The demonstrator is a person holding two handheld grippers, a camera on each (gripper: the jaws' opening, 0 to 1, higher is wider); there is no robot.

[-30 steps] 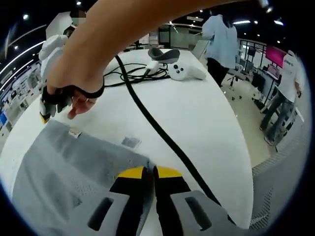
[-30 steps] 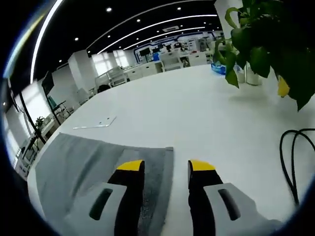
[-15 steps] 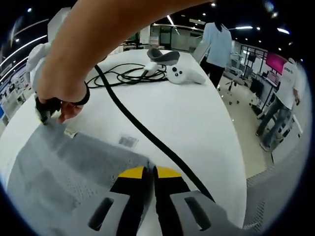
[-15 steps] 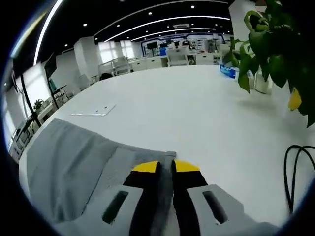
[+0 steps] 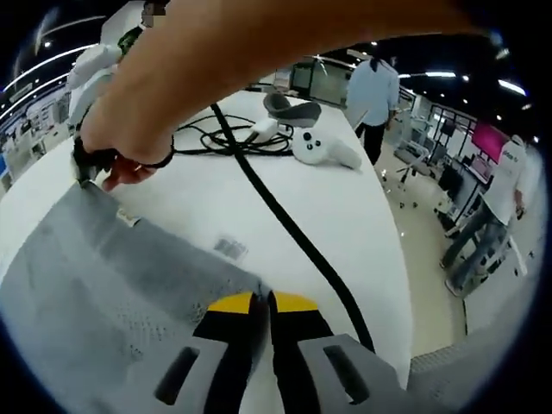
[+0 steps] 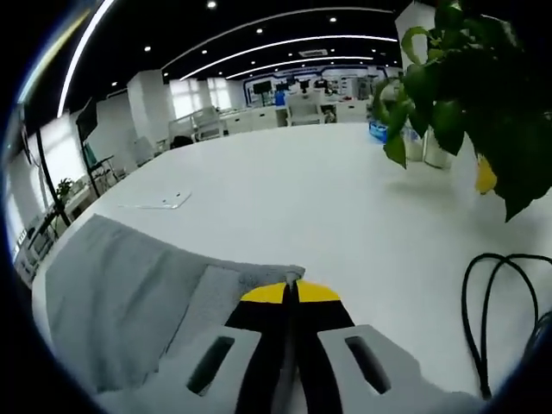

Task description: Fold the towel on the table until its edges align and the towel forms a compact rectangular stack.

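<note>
Apparently one towel – two grippers pinching corners.

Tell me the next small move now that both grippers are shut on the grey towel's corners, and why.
Probably lift both corners together and carry them over toward the opposite edge. The left gripper and right gripper are each clamped on a corner of the grey fabric towel, which lies spread and unfolded on the white table.
</note>
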